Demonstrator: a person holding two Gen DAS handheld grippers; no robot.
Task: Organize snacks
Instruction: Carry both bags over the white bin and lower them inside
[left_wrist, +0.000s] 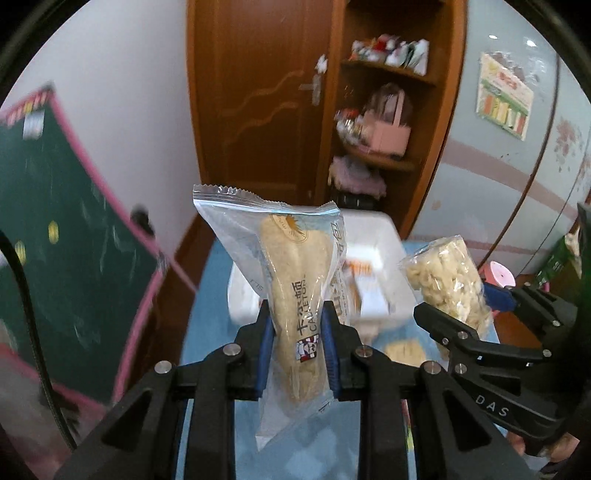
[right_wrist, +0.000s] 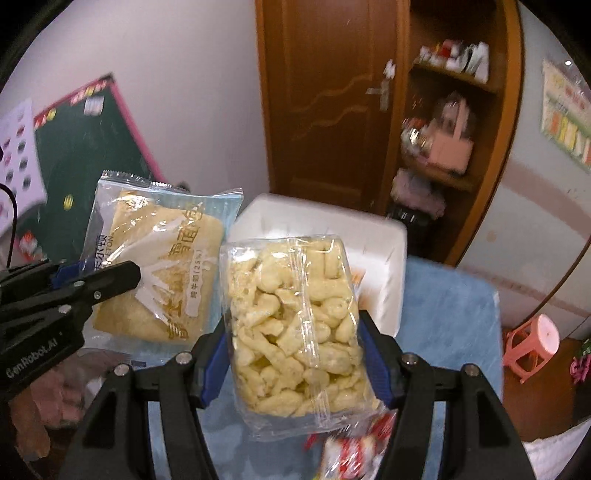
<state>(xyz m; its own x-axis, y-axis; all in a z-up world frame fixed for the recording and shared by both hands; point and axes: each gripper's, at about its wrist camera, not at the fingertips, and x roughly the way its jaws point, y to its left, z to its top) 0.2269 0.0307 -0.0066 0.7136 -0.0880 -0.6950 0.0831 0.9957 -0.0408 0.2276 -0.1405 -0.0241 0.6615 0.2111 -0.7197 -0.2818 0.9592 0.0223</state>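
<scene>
The left gripper (left_wrist: 297, 345) clamps a light, soft bread packet (left_wrist: 291, 280) edge-on, while the right gripper (right_wrist: 295, 354) squeezes a crumbly puffed-snack bag (right_wrist: 295, 328) across its width; both hang above the blue table (right_wrist: 450, 314), near the white foam box (right_wrist: 325, 236).

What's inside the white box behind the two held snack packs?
The white box shows only an orange-printed pack inside; the puffed snack bag and bread pack hide the rest.

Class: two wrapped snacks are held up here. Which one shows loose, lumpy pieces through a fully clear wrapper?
The puffed snack pack in the right gripper. The bread packet in the left gripper is one flat slice with blue printed wrapping.
</scene>
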